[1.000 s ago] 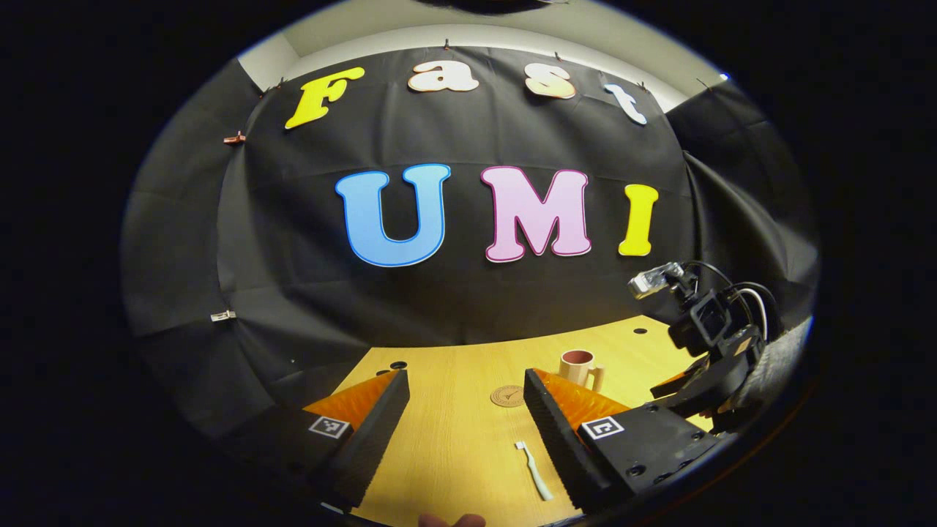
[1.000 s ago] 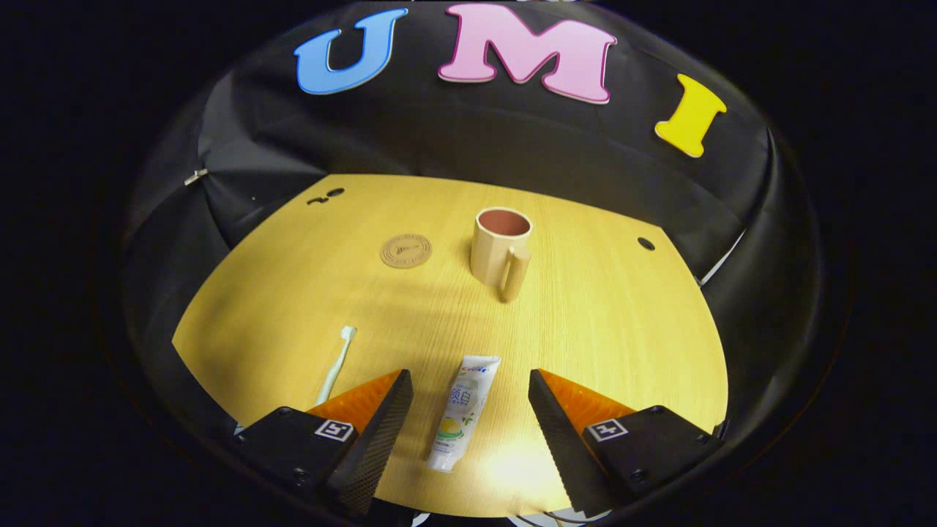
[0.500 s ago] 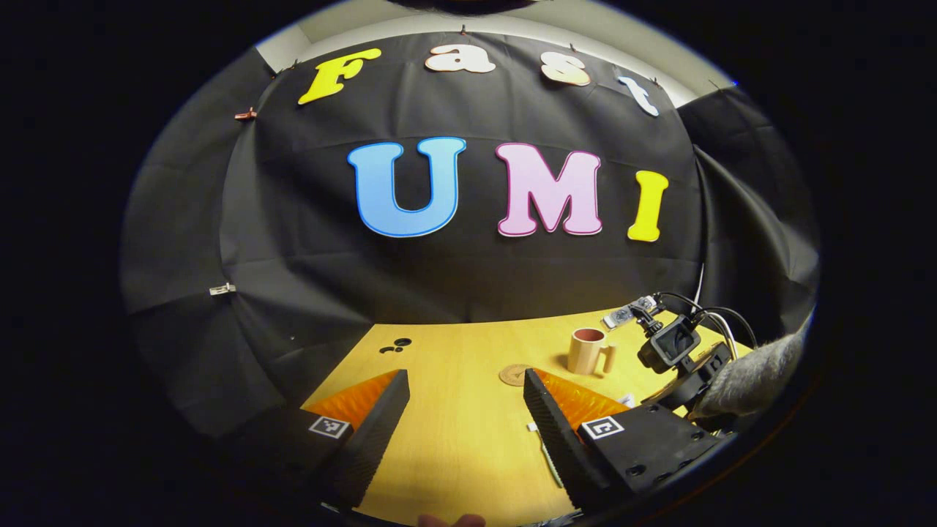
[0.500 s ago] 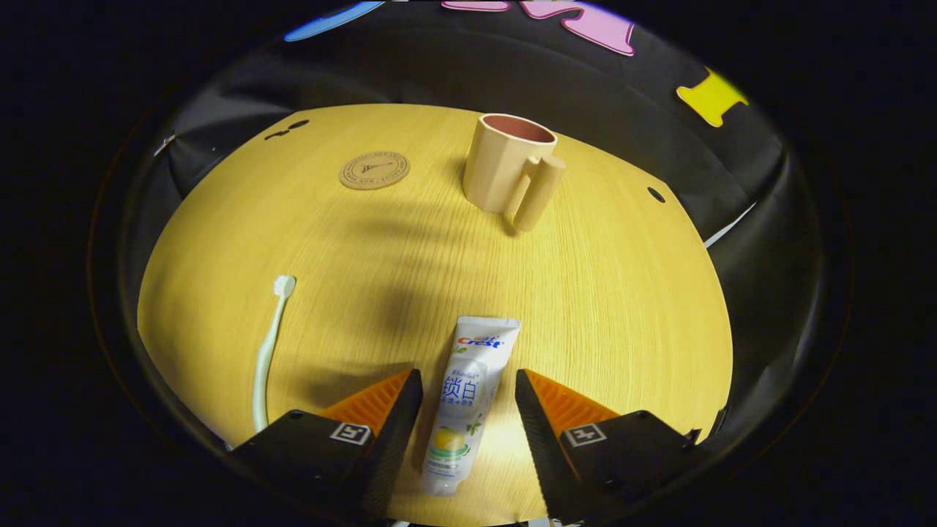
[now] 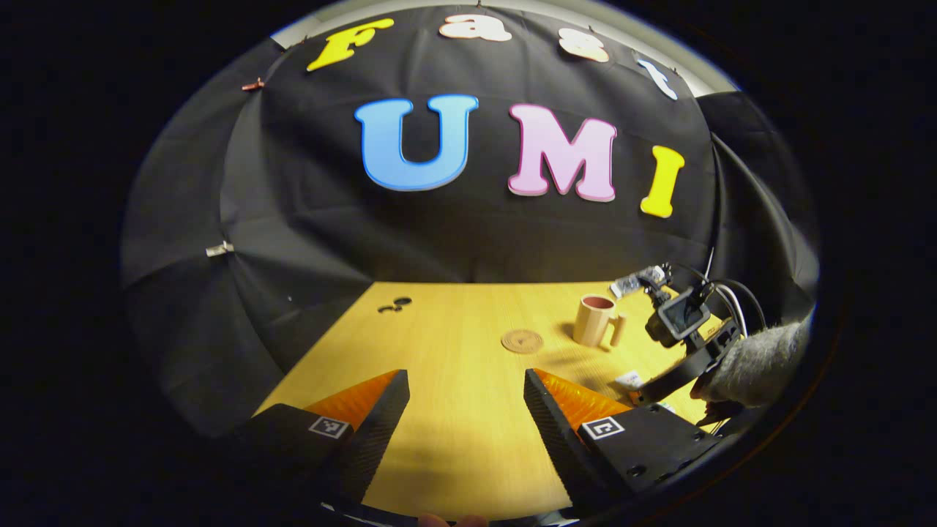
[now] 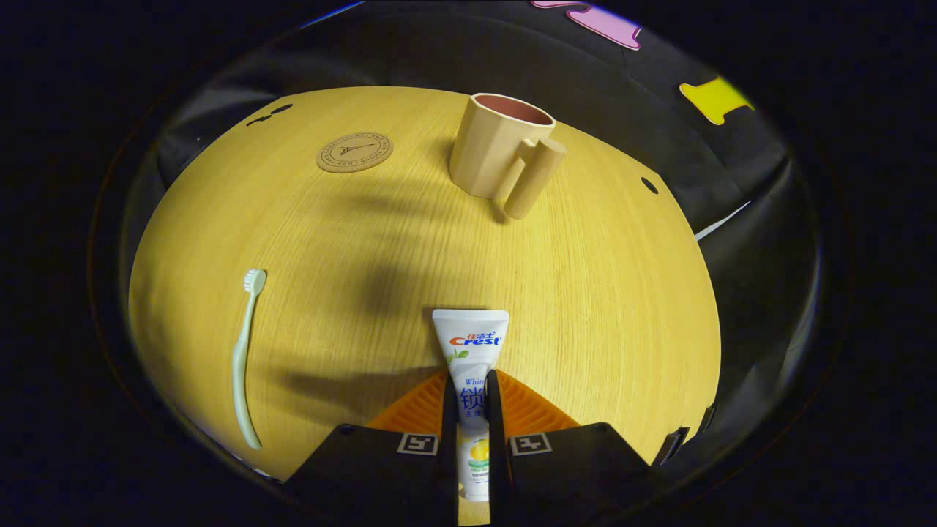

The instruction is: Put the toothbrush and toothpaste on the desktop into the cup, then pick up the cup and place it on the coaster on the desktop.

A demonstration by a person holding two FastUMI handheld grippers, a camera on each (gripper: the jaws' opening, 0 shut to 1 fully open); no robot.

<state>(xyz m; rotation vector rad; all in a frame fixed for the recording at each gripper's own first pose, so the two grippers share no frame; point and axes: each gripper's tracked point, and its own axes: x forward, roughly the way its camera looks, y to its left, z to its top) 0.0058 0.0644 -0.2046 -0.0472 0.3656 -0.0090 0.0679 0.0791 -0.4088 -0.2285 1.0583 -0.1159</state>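
toothpaste (image 6: 470, 344) lay flat on tabletop (image 6: 600, 293), my right claw (image 6: 468, 399) pinched onto it; left claw (image 5: 466, 410) gaped wide, holding nothing.

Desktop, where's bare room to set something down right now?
The wooden desktop is bare right of the white toothpaste tube, and between that tube and the pale green toothbrush. It is crowded at the back, around the round cork coaster and beige handled cup.

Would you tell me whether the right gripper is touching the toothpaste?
Touching: the right gripper view shows the right gripper with both fingers pressed on the toothpaste.
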